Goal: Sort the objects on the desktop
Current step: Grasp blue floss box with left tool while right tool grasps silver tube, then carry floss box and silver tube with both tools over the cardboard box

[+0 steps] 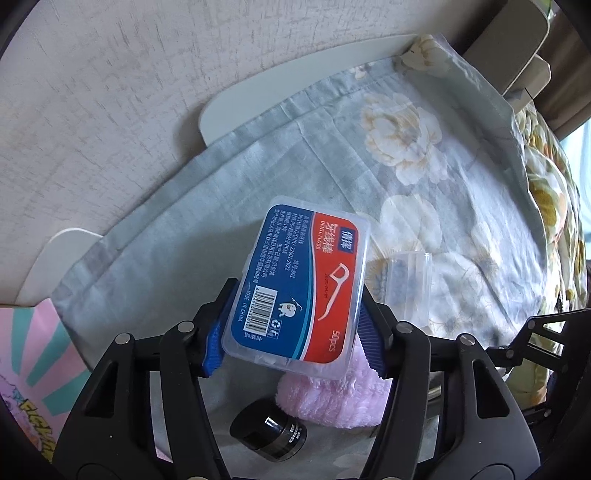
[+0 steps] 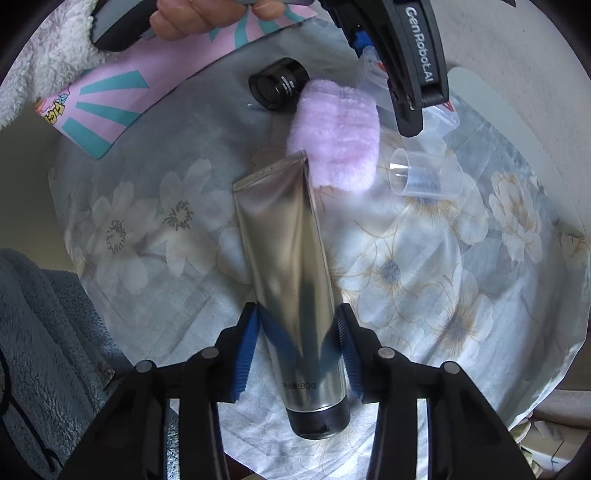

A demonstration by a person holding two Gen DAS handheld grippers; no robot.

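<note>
My left gripper (image 1: 301, 291) is shut on a clear dental floss box (image 1: 299, 284) with a blue and red label, held tilted above the floral cloth (image 1: 424, 177). The right wrist view shows that gripper (image 2: 406, 74) from the side, with the box's clear corner (image 2: 441, 110) sticking out. A silver tube (image 2: 284, 240) with a black cap lies lengthwise on the cloth (image 2: 461, 277). My right gripper (image 2: 297, 310) points down over it, its blue pads (image 2: 243, 354) against the tube's sides near the cap end.
A pink fluffy puff (image 2: 338, 136), a small black jar (image 2: 279, 85) and a clear plastic cylinder (image 2: 424, 177) lie just beyond the tube. A pink and teal box (image 2: 107, 103) sits at the cloth's edge. Grey fleece (image 2: 37, 350) lies at the left. A person's hand (image 2: 192, 18) grips the left handle.
</note>
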